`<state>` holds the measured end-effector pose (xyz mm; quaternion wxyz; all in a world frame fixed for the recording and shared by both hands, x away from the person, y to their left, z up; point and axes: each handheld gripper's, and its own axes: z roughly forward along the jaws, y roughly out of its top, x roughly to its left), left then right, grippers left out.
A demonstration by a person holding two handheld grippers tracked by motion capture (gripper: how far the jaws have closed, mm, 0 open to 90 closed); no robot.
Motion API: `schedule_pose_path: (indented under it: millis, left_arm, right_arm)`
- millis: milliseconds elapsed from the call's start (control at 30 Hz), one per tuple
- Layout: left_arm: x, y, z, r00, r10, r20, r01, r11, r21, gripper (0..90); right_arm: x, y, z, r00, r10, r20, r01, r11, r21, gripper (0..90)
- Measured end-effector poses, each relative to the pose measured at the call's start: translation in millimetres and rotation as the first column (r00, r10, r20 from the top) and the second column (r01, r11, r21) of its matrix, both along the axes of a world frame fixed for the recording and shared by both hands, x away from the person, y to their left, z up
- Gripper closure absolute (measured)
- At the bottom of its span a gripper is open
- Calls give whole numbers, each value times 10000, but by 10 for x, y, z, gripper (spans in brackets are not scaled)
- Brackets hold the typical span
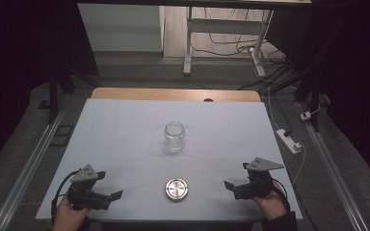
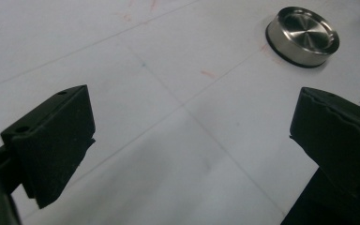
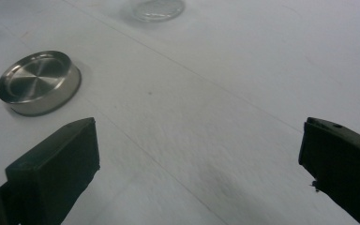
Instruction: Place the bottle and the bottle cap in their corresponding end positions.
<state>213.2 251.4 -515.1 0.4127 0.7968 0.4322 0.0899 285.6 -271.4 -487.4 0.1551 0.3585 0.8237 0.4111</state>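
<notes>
Nothing started: both grippers, left gripper (image 1: 110,198) and right gripper (image 1: 235,179), gape wide and empty; lid (image 1: 177,189) at bottom centre, off the jar (image 1: 174,136).

My table (image 1: 125,125): white top, bare wooden strip (image 1: 173,94) along far edge. Beyond table, grey floor (image 1: 139,70), then white cabinet (image 1: 120,26) left of white desk frame (image 1: 192,38). Black cables (image 1: 236,45) tangled on floor under desk frame. Right of table, white power strip (image 1: 289,140) on floor, white cord running from it. Metal rails (image 1: 26,166) on floor along both sides of table. Dark curtains (image 1: 24,48) left and right of table; light dim, brightest on far floor.
</notes>
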Motion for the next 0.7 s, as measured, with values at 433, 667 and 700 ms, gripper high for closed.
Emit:
schedule_pose_path:
  millis: [433,667,700]
  left_arm:
    - [-157,161,-52,9970,766,71,-768,9963,387,14]
    - [-150,152,-58,9970,773,-102,-767,9957,512,12]
    - [-147,154,-58,9971,746,-127,-739,9961,486,11]
  right_arm:
    - [-152,-326,-46,9958,-800,-435,802,9968,30,0]
    - [-180,-357,-96,9927,-941,-755,922,9954,-274,0]
    - [-177,-358,-102,9922,-970,-788,950,9951,-290,0]
